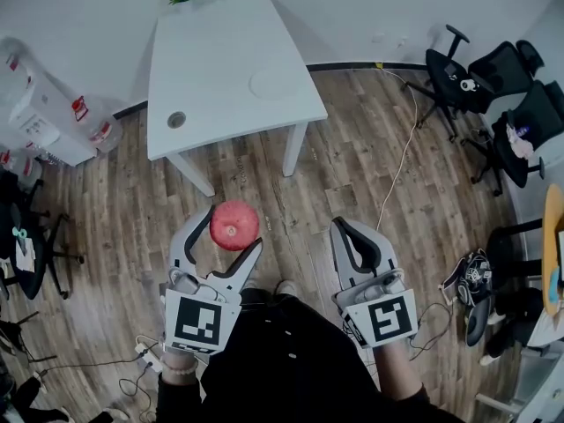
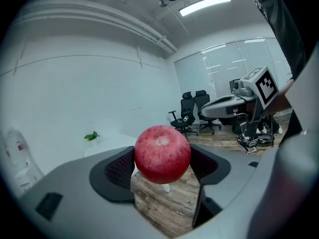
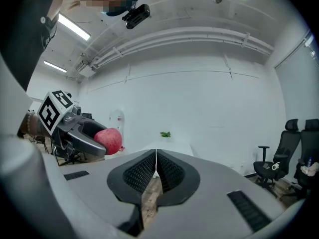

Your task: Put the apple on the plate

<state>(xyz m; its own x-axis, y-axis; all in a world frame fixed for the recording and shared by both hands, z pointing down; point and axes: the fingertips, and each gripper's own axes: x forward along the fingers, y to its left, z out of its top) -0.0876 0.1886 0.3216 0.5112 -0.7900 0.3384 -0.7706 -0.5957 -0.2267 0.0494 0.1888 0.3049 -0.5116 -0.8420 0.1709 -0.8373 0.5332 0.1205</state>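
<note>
Apple (image 1: 233,225) sits clamped between the jaws of your left gripper (image 1: 231,228); your right gripper (image 1: 343,228) is closed on nothing. Pickup looks done; carrying it to the plate (image 1: 269,84) on the white table (image 1: 211,64), well ahead, remains.

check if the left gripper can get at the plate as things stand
Probably not from here: the left gripper, shut on the apple, hangs over floor short of the table. Nothing blocks the plate.

Bright, even light from ceiling strip lamps (image 2: 205,4) — soft shadows, sharp centres, heavy fisheye bending, dark vignetted corners.
</note>
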